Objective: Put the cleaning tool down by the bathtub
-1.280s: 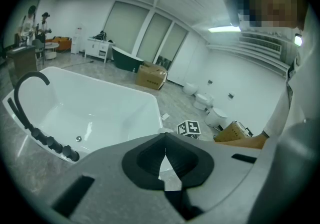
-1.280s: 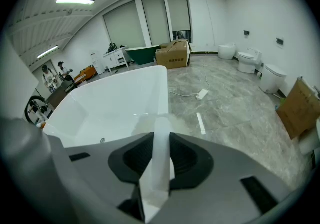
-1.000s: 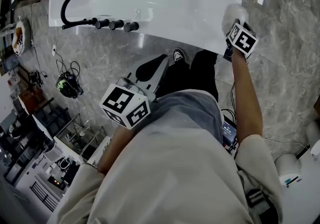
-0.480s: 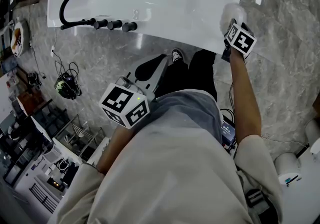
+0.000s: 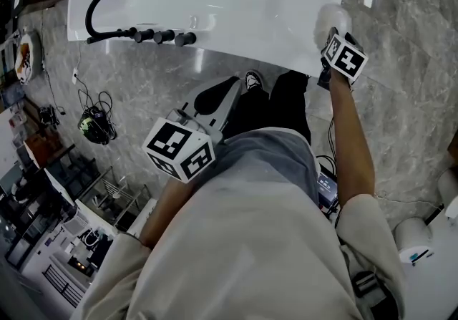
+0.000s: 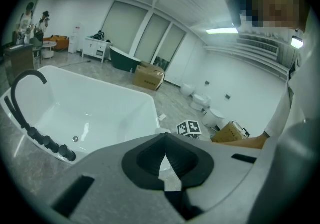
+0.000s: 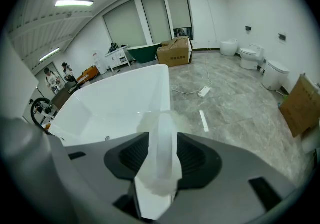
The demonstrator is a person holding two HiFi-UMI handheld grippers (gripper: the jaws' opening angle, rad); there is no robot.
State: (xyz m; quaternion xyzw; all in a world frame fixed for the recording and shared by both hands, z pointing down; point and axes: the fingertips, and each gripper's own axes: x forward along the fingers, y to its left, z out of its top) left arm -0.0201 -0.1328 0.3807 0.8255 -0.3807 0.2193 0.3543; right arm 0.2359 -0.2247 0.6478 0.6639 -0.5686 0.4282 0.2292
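Closest to the body, the left gripper (image 6: pixel 165 140) is held in front of the person's waist, tilted down towards the grey stone floor (image 5: pixel 143 89). Its 2 jaws are closed tip to tip, with only a thin slit lower down, and nothing is between them.

Further out, at the end of the stretched right arm, the right gripper (image 7: pixel 162 138) points down at the right-hand corner of the bathtub (image 5: pixel 243 32). Its jaws have just been opening and now stand wide. The white handle of the cleaning tool (image 5: pixel 329 19) stands between the 2 dark pads, which do not squeeze it. The tool's fluffy white head lies over the tub's rim at that corner. No view shows for certain whether it rests on the rim.

The person's shoe (image 5: pixel 254 81) is on the floor just in front of the tub's near edge. At the tub's left end, a curved black tap (image 5: pixel 96 14) rises beside a row of black knobs (image 5: pixel 164 34).

Beyond the tub, a cardboard box (image 7: pixel 175 50) sits by the windows, and 2 toilets (image 7: pixel 247 52) stand along the far wall.
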